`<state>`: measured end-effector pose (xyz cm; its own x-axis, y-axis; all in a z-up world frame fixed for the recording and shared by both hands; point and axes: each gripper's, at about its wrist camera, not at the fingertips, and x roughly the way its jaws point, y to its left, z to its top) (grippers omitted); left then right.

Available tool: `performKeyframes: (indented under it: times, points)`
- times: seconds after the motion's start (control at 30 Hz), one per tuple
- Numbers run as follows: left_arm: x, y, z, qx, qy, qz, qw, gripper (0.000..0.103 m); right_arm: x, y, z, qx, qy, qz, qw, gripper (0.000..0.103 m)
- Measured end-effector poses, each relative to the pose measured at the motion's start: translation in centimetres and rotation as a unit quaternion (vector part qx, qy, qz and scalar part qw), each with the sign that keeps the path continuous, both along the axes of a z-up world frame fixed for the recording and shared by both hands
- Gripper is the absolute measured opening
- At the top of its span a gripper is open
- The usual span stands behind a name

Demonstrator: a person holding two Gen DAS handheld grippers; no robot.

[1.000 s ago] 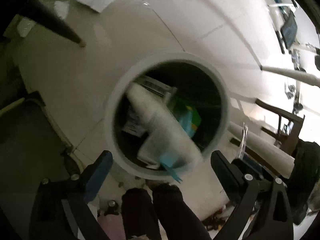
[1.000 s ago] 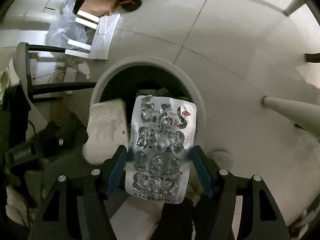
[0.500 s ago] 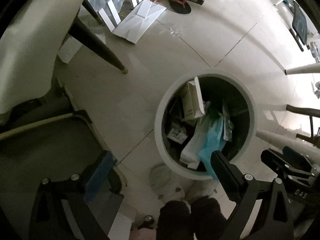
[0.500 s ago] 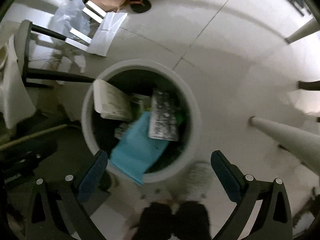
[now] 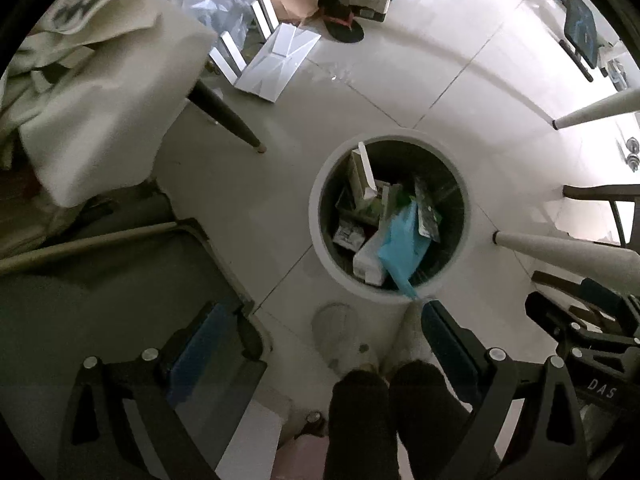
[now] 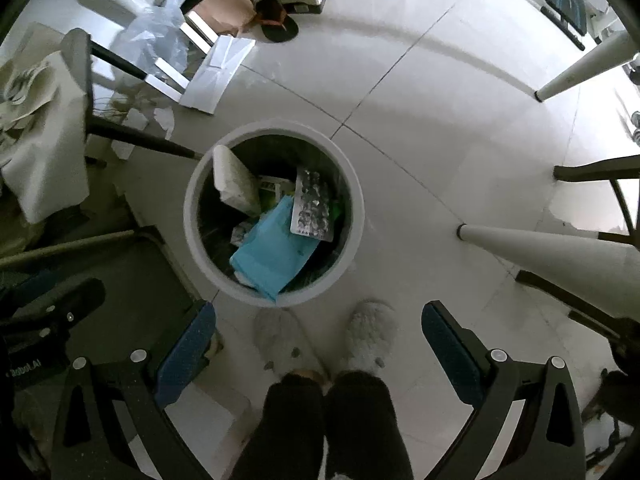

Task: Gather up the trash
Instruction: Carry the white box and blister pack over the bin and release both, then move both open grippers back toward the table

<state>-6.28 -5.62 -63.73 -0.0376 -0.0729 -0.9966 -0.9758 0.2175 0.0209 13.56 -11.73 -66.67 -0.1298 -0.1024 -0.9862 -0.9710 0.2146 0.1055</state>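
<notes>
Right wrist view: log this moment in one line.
right claw: open, empty | blister pack: in trash bin, atop blue sheet | left claw: open, empty

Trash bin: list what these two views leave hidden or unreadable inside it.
- Bin bottom: both views, buried under the blue bag and blister pack.
- Print on the small boxes: left wrist view, too small and dim.
- White packet label: right wrist view, unreadable.
- Bag's lower corner: left wrist view, meets the left gripper's finger.

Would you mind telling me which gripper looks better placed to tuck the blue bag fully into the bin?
Probably the left. Its gripper is open and empty, and one of its fingers sits right beside the blue bag corner overhanging the bin rim. The right gripper, also open, stands clear of it.
</notes>
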Motion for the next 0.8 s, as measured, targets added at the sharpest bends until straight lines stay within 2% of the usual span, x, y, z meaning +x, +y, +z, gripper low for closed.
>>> performKeyframes:
  times: [0.27,0.47,0.53,0.67,0.8]
  points:
    - [-0.1,-2.4,8.2,0.009,-0.005,0.012,0.9999,0.1,0.2,-1.7,8.5,0.016,-0.001,0.0,1.0,0.103]
    - [-0.2,-3.8,15.5,0.019,-0.012,0.015,0.9996,0.1,0.1,-2.5,17.0,0.032,0.004,-0.007,0.999,0.103]
    - [-0.3,-4.1,17.9,0.024,-0.002,0.015,0.9996,0.1,0.1,-2.6,20.5,0.038,0.008,-0.015,0.999,0.103]
    - [-0.3,-4.1,23.2,0.056,0.024,0.002,0.9981,0.1,0.2,-2.3,26.2,0.049,0.02,-0.035,0.998,0.103]
    - [0.7,-2.1,28.0,0.096,0.019,0.0,0.9952,0.1,2.2,-0.7,31.2,0.072,0.024,-0.071,0.995,0.103]
